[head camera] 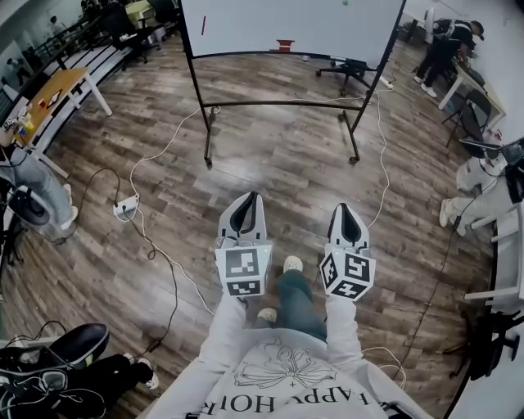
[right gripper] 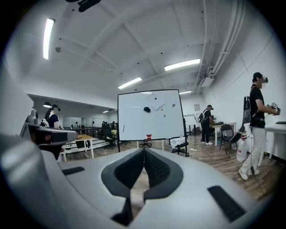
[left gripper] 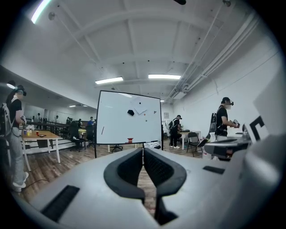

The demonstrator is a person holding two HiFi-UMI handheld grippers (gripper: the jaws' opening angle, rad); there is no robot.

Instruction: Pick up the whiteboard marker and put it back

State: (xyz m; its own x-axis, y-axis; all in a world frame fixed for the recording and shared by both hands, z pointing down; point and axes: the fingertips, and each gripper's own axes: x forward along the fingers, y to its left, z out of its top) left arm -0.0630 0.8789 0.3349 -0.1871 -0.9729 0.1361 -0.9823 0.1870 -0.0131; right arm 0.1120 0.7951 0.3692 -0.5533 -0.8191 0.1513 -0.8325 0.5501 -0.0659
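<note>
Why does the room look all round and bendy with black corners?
Left gripper view: the wide-angle lens bends the ceiling and leaves black corners, and the long ceiling light strip glows white. Right gripper view: same bending; the grey right tool, shut, looms huge up close. Head view: the brown wooden plank floor bulges, and the white whiteboard on a black stand looks slanted.

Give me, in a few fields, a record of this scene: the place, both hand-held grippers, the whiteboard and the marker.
Place: open room, wooden floor
Left hand-held gripper: jaws shut, empty
Right hand-held gripper: jaws shut, empty
Whiteboard: on a black stand, ahead of both grippers
Marker: probably the thin stick on the board's left part; untouched
Red item: at the board's lower edge
</note>
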